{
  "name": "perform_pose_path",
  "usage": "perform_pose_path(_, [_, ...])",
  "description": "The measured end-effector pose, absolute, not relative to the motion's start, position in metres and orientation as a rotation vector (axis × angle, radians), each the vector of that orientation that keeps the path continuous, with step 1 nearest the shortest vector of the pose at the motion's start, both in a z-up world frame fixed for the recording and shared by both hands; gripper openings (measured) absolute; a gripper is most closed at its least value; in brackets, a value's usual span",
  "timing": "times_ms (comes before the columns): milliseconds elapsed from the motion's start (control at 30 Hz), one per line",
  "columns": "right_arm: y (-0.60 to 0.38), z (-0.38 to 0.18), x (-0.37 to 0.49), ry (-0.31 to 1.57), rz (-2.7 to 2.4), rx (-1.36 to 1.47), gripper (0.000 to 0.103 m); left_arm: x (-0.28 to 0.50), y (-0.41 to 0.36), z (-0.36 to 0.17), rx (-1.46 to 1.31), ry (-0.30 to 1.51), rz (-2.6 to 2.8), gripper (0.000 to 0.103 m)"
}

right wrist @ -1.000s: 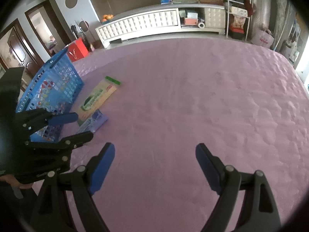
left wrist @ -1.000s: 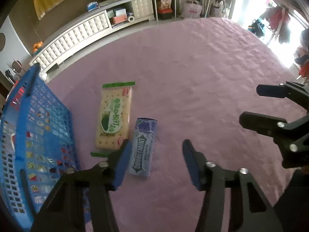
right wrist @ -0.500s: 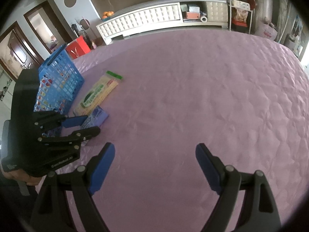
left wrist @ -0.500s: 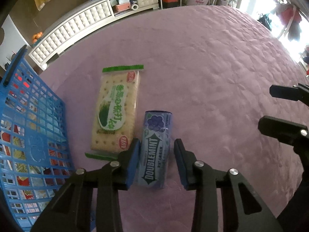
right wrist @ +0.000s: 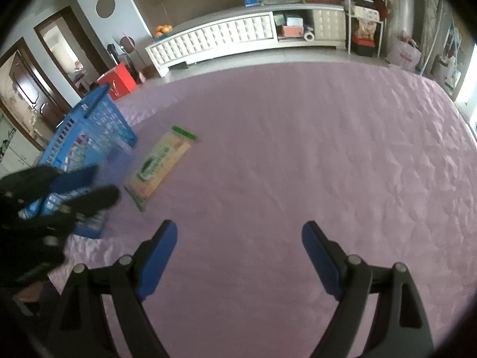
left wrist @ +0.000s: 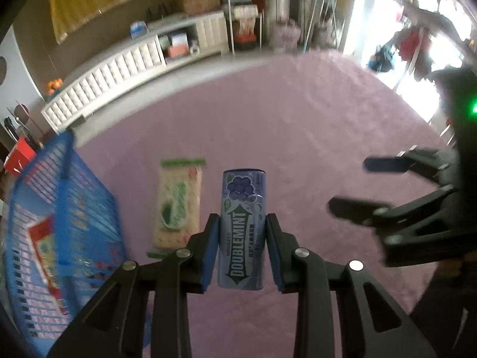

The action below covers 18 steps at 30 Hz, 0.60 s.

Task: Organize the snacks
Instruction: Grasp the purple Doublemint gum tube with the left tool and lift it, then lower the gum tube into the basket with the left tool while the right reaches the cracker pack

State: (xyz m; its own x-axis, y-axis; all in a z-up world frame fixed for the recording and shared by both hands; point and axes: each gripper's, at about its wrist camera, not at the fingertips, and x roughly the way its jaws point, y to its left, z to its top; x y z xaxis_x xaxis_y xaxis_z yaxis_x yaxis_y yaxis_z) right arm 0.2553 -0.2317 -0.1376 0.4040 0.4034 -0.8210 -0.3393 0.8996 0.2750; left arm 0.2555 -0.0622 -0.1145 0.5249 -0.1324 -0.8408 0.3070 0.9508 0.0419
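My left gripper (left wrist: 242, 229) is shut on a purple Doublemint gum pack (left wrist: 242, 226) and holds it above the purple cloth. A cracker packet with a green label (left wrist: 177, 205) lies on the cloth just left of it; it also shows in the right wrist view (right wrist: 158, 164). A blue plastic basket (left wrist: 59, 223) with snack packets inside stands at the left; it shows in the right wrist view (right wrist: 89, 137) too. My right gripper (right wrist: 238, 253) is open and empty over bare cloth; it appears at the right of the left wrist view (left wrist: 357, 185).
The purple quilted cloth (right wrist: 298, 149) covers the whole work surface. A white cabinet (right wrist: 238, 35) and shelves stand beyond its far edge. A red box (right wrist: 117, 80) sits on the floor behind the basket.
My left gripper closed on the gum pack and lifted it off the cloth. The right gripper stayed open and barely moved.
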Motion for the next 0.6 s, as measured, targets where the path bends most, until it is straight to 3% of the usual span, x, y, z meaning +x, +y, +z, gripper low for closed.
perform_pose_path(267, [-0.191,-0.127,0.268,1.074,0.438,0.012,0.089,0.228,-0.009,-0.050,0.170,0.873,-0.173,0.029])
perform_pose_path(600, [-0.127,-0.139,0.301,1.146,0.478,0.047,0.089,0.224,0.084,-0.052,0.055,0.911,0.056,0.029])
